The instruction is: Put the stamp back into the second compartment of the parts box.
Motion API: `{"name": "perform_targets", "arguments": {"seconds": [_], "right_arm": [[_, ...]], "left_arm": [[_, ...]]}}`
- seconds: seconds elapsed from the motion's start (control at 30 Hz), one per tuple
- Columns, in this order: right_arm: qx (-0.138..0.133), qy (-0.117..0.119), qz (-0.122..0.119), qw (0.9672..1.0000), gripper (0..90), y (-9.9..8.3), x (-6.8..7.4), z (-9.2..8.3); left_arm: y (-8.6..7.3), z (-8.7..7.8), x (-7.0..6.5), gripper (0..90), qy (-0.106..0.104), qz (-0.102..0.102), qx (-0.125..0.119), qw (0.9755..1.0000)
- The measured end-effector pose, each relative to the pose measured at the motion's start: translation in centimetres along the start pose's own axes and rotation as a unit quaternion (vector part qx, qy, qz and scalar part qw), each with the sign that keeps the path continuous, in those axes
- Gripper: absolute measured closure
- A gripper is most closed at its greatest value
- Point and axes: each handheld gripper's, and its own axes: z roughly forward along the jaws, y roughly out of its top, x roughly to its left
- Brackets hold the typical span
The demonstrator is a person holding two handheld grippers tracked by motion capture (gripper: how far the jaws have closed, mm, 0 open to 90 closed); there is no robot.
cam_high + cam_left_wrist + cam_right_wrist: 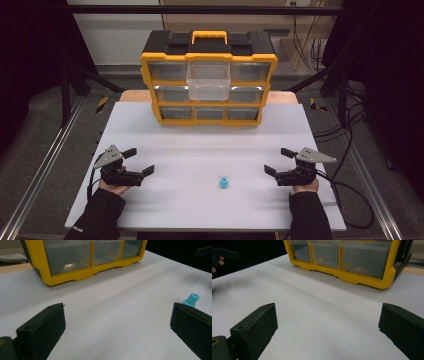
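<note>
We see a small blue cap [223, 183] on the white table [200, 150], near the front edge, between the two grippers and somewhat closer to the right one. It stands upright, apart from everything else. In the left gripper view it sits just behind the right-hand jaw, with a narrow neck on top of a wider base.

The left gripper [141, 161] has its jaws spread wide with nothing between them; it rests low over the table, well apart from the cap. The right gripper [278, 161] is the same: jaws spread, empty, bare table ahead of it.

The yellow organizer [208, 80] stands at the far edge, with its clear middle drawer [208, 81] pulled out.

Our handling guess: the cap looks like hard plastic, very light, stiff, not fragile. The smooth round sides could slip or squirt out of flat pads, and it may tip if nudged from one side. We would take it across the wider base, low, jaws square to it, closing gently. The neck looks too thin for a steady hold. We judge the drawer the likely drop spot.
</note>
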Motion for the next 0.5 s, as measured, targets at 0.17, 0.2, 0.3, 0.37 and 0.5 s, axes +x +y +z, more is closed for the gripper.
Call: {"name": "perform_targets", "arguments": {"seconds": [0.17,0.2,0.3,0.37,0.5], "right_arm": [[0.001,-0.001,0.001,1.0,2.5,-0.03,-0.13,-0.14],[0.001,-0.001,0.001,1.0,2.5,-0.03,-0.13,-0.14],[0.005,-0.001,-0.001,1.0,2.5,-0.05,-0.14,-0.08],[0.005,-0.001,-0.002,1.0,2.5,-0.04,-0.17,-0.06],[0.007,-0.001,-0.001,1.0,2.5,-0.04,-0.16,-0.07]], "left_arm": [[0.15,-0.1,-0.05,0.0,0.003,0.0,-0.003,1.0],[0.15,-0.1,-0.05,0.0,0.003,0.0,-0.003,1.0],[0.23,-0.07,-0.15,0.0,0.004,0.002,-0.002,1.0],[0.3,-0.08,-0.2,0.0,0.004,0.002,-0.002,1.0],[0.38,-0.1,-0.29,0.0,0.005,0.001,-0.002,1.0]]}}
